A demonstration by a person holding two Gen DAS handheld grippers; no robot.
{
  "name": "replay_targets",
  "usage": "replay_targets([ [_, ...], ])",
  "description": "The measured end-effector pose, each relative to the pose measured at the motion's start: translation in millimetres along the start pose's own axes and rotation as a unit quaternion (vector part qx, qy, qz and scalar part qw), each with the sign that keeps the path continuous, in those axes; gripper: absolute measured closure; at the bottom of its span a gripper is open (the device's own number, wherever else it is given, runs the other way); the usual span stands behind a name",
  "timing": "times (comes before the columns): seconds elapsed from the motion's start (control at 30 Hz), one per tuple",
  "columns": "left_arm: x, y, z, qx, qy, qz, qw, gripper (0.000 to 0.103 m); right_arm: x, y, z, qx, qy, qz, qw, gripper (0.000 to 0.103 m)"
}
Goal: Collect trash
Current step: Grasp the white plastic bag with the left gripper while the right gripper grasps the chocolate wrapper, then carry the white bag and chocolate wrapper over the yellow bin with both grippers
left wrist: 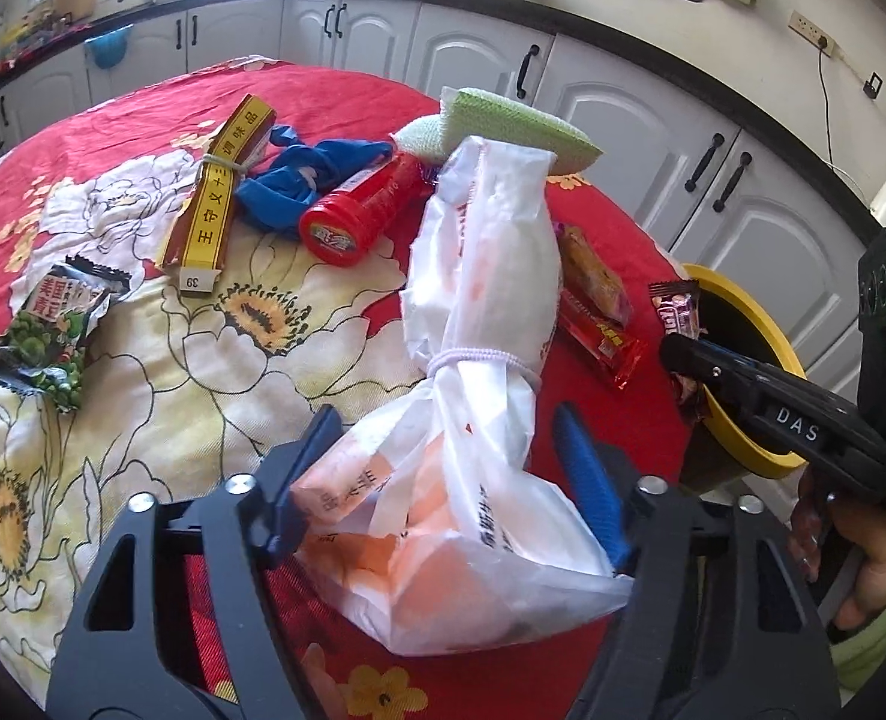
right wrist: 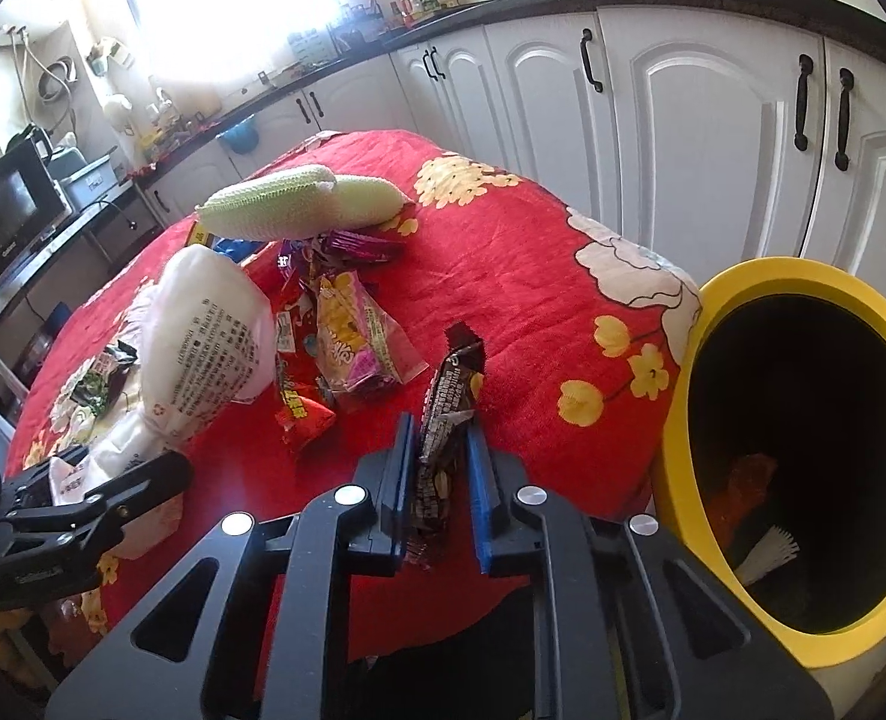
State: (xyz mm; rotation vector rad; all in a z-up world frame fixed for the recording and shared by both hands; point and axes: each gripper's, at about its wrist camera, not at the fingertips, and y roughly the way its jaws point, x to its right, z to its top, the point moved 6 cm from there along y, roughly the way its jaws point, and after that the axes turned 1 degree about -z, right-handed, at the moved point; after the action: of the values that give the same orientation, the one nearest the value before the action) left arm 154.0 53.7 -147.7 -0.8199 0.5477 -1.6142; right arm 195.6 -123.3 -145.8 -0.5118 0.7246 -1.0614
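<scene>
A white tied plastic bag [left wrist: 478, 312] lies on the red flowered tablecloth [left wrist: 143, 300]. My left gripper [left wrist: 448, 450] is open, its fingers on either side of the bag's lower end. The bag also shows in the right wrist view [right wrist: 203, 348]. My right gripper [right wrist: 440, 438] is shut on a dark brown snack wrapper [right wrist: 448, 396] and holds it above the table edge, left of the yellow-rimmed bin [right wrist: 688, 372]. The left wrist view shows that wrapper [left wrist: 676, 306] at the bin's rim [left wrist: 742, 294]. The bin holds some trash.
On the table lie a green pea packet [left wrist: 47, 336], a yellow-and-brown box [left wrist: 221, 192], a blue glove [left wrist: 299, 180], a red bottle [left wrist: 359, 210], red and orange snack wrappers [left wrist: 598, 312] and a green sponge [left wrist: 514, 126]. White cabinets stand behind.
</scene>
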Motion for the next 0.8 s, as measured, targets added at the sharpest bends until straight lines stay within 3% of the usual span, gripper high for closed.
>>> replay_targets([
  [0.13, -2.0, -3.1, 0.1, -0.001, -0.006, -0.009, 0.9999, 0.065, 2.1, -4.5, 1.3, 0.004, 0.004, -0.001, 1.000, 0.089],
  [0.23, 1.3, -7.6, -0.1, 0.000, 0.002, -0.010, 0.9999, 0.072, 2.1, -6.9, 3.6, 0.008, 0.006, -0.001, 1.000, 0.089],
  [0.8, 15.3, -44.7, 15.2, 0.042, 0.008, -0.012, 0.9990, 0.075, 1.2, -38.9, 16.5, 0.045, -0.007, 0.009, 0.999, 0.089],
])
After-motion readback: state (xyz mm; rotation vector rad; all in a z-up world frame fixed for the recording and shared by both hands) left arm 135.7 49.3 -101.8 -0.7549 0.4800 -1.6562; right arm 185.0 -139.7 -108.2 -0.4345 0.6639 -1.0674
